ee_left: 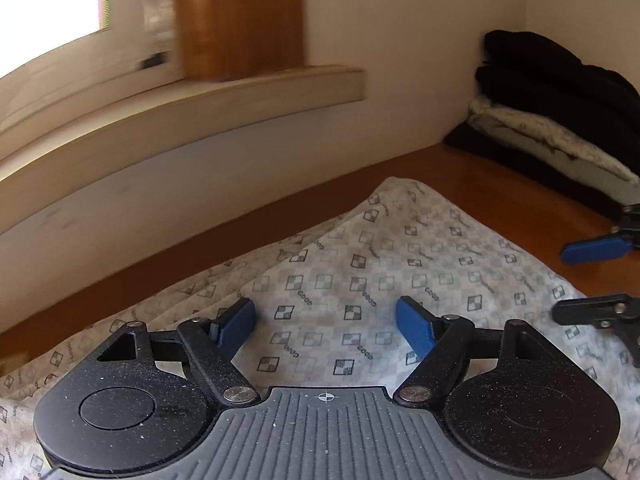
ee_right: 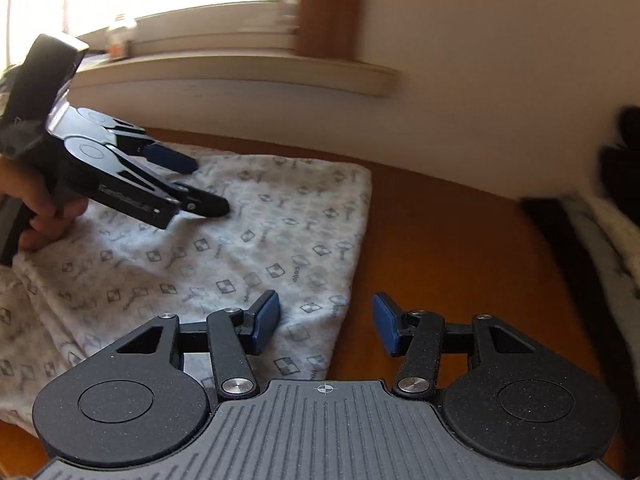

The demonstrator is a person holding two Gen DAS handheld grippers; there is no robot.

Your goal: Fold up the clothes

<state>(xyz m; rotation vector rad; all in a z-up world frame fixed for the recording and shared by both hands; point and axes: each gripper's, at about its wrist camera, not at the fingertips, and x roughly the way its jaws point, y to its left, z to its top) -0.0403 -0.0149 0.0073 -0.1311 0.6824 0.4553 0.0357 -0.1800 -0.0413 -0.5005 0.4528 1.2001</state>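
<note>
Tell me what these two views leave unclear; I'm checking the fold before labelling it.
- Patterned white garment: near end hidden under the gripper body, both views.
- Dark folded pile: cut by the right edge in the left wrist view; blurred in the right wrist view.
- Small item on the windowsill: blurred, overexposed, right wrist view.

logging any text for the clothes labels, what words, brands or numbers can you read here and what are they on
"GOOD": printed again and again beside small checkered squares on the white patterned garment, clearest in the left wrist view.
Pale lettering on the side of the left gripper, seen in the right wrist view: too blurred to read.
Nothing else readable; the folded dark clothes show no text.
</note>
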